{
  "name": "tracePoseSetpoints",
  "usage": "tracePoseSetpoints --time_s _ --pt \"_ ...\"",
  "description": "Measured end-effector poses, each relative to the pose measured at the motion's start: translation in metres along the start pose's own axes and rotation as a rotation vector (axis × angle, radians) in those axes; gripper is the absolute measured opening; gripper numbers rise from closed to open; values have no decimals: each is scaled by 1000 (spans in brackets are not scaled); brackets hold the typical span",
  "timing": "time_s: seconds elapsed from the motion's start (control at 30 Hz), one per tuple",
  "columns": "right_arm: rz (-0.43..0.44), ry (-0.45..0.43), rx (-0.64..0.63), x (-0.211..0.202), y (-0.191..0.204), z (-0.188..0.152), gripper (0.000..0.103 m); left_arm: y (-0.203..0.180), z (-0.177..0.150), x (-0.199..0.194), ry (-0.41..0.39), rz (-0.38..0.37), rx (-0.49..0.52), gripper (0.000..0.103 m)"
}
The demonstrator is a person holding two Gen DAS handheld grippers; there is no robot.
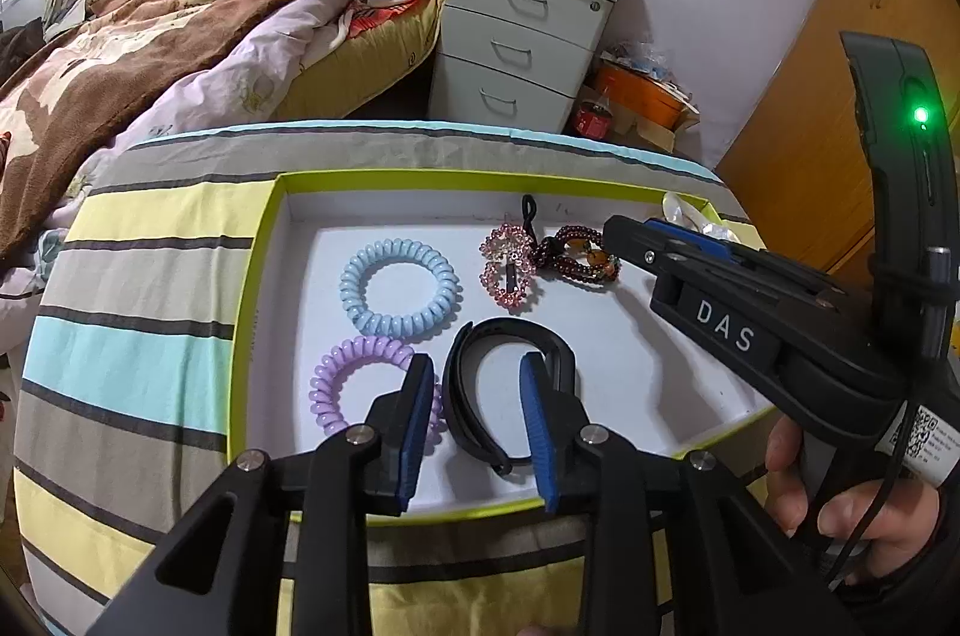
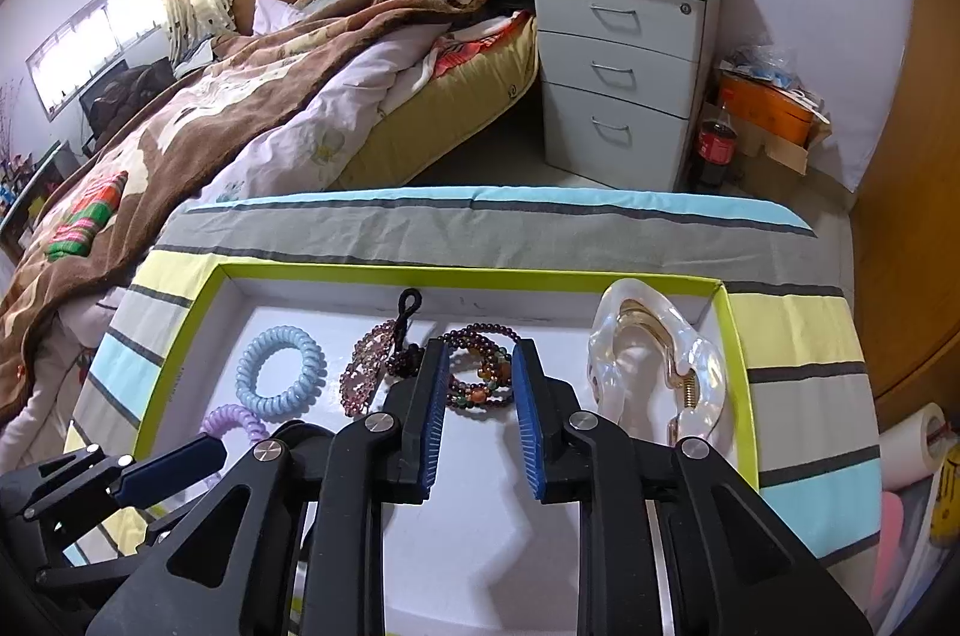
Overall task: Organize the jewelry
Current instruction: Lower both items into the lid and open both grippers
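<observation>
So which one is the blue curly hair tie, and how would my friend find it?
Look in the white tray with the lime-green rim on the striped cloth. Near its far left part lies the blue curly hair tie, a ring of shiny coils like a phone cord. The purple hair tie nearer the left gripper has the same shape, and the pink beaded piece beside it sparkles.

Daylight enters from a curtained window (image 2: 102,36) at left, blown out to white, leaving the bedroom evenly bright. Inside the white tray (image 2: 480,516), soft grey shadows fall beneath both grippers, and the clear hair claw (image 2: 657,366) catches pale glare. A green indicator light (image 1: 920,116) flares on the right gripper (image 1: 624,240). Fisheye distortion bows the striped cloth (image 1: 132,336) and walls, with black vignetting at every corner. Focus holds throughout.
</observation>
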State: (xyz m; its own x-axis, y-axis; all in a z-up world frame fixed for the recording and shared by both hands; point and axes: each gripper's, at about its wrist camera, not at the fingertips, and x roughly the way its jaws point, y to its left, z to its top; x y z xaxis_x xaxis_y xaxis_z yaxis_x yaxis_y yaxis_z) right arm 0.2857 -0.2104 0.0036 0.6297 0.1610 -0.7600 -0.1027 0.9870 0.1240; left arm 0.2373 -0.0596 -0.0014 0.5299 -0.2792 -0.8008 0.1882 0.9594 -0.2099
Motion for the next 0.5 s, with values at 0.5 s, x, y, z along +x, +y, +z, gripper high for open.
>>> tracePoseSetpoints --time_s 0.5 --pt "17 -45 26 -31 2 -7 25 0 -10 -29 -36 10 3 39"
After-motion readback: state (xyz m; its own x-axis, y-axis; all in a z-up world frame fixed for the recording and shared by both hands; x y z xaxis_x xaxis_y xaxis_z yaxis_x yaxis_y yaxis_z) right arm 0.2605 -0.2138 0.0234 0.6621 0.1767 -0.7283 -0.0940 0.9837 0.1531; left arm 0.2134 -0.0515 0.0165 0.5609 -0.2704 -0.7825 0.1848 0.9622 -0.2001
